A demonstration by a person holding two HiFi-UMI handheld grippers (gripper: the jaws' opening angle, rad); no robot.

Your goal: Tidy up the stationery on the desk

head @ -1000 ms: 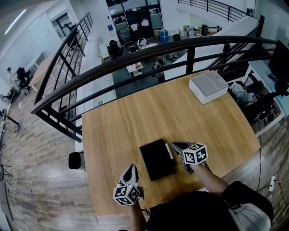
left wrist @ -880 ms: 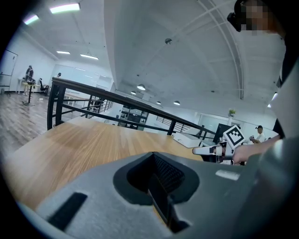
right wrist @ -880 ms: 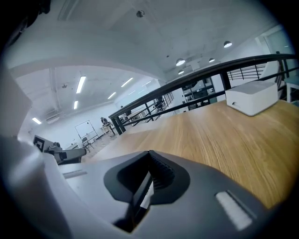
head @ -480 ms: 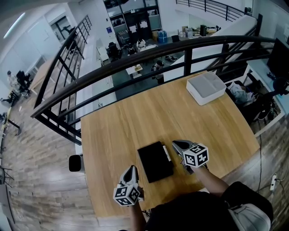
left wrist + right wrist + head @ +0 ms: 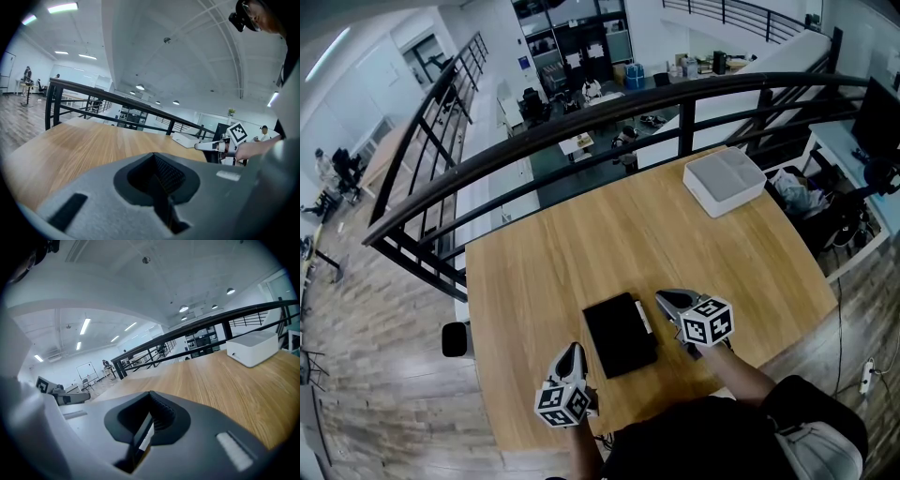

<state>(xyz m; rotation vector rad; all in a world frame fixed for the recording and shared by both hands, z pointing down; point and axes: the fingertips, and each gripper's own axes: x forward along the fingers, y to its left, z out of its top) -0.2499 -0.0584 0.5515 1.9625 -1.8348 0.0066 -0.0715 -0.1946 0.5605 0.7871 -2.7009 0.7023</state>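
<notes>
A black notebook [image 5: 619, 335] lies flat near the desk's front edge. A short white strip [image 5: 643, 318] runs along its right side. My right gripper [image 5: 662, 300] sits just right of that strip, low over the desk. In the right gripper view its jaws are shut on a thin black-and-white piece [image 5: 142, 436]; what that piece is I cannot make out. My left gripper [image 5: 572, 352] hovers at the notebook's front left corner, shut with nothing in it. The right gripper [image 5: 204, 146] also shows in the left gripper view.
A white box [image 5: 724, 180] stands at the desk's [image 5: 581, 244] far right corner; it also shows as the white box [image 5: 253, 348] in the right gripper view. A black railing [image 5: 581, 122] runs behind the desk, with a drop beyond it.
Both grippers stay close to the notebook; the whole scene slides slightly left in the head view. Nothing was picked up or let go.
</notes>
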